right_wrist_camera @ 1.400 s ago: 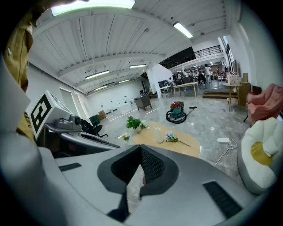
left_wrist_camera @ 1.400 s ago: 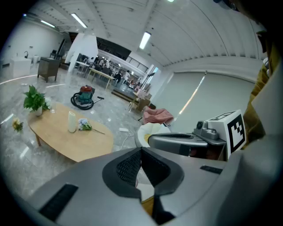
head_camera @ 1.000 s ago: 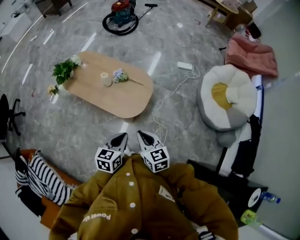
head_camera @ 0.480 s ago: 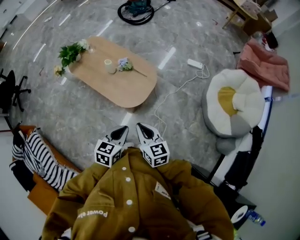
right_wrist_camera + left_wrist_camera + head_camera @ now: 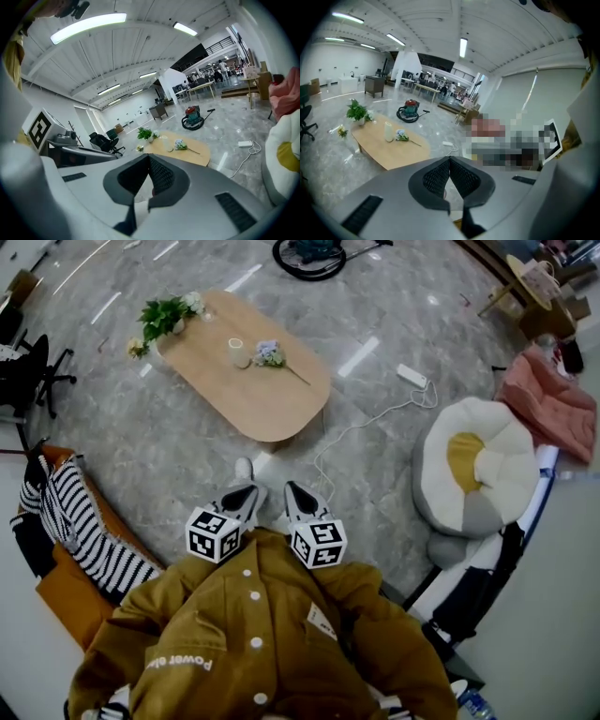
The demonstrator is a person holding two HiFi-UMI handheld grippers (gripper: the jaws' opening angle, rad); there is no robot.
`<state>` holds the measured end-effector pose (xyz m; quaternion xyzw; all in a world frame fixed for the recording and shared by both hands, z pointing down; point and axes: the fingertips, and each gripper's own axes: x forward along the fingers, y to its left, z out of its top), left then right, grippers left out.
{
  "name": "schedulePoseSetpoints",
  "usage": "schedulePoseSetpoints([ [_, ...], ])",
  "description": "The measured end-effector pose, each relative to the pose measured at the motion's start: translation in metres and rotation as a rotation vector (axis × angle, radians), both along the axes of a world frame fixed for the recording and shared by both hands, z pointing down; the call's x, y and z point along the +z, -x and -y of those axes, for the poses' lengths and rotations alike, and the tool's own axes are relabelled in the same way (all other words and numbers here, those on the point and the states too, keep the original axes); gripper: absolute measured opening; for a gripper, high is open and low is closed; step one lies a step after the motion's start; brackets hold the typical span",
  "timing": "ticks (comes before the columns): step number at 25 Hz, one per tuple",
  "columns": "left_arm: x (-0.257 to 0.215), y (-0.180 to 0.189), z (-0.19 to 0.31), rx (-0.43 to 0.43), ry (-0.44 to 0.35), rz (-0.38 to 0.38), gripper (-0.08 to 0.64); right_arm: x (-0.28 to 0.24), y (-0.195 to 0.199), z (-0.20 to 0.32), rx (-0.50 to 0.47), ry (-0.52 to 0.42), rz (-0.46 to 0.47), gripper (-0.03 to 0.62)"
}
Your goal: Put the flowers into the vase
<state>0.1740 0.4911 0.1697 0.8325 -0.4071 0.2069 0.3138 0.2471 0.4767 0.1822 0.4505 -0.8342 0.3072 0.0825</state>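
Note:
A low oval wooden table [image 5: 272, 399] stands on the marble floor ahead of me. On it lie a pale blue flower with a long stem [image 5: 272, 355] and, beside it, a small white vase [image 5: 235, 350]. The same flower [image 5: 401, 136] and vase [image 5: 388, 131] show in the left gripper view, and the flower [image 5: 180, 146] in the right gripper view. My left gripper [image 5: 244, 495] and right gripper [image 5: 294, 496] are held close to my chest, side by side, well short of the table. Both are shut with nothing in them.
A green potted plant [image 5: 167, 313] sits at the table's far left end. A vacuum cleaner [image 5: 309, 251] stands beyond the table. A power strip with a cable [image 5: 411, 377] lies on the floor at right, near a round flower-shaped cushion [image 5: 478, 470]. A striped cloth [image 5: 80, 521] hangs at left.
The table and the things on it have slid up and to the right in the head view. Both grippers stay shut, side by side at my chest.

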Motion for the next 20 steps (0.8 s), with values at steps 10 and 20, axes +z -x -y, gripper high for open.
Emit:
schedulePoseSetpoints([
  [10, 0.01, 0.012, 0.056, 0.032, 0.023, -0.029, 0.008, 0.008, 0.013, 0.05, 0.019, 0.04, -0.041, 0.005],
  [20, -0.001, 0.077, 0.201, 0.046, 0.037, -0.106, 0.008, -0.009, 0.092, 0.186, -0.004, 0.024, -0.125, 0.005],
])
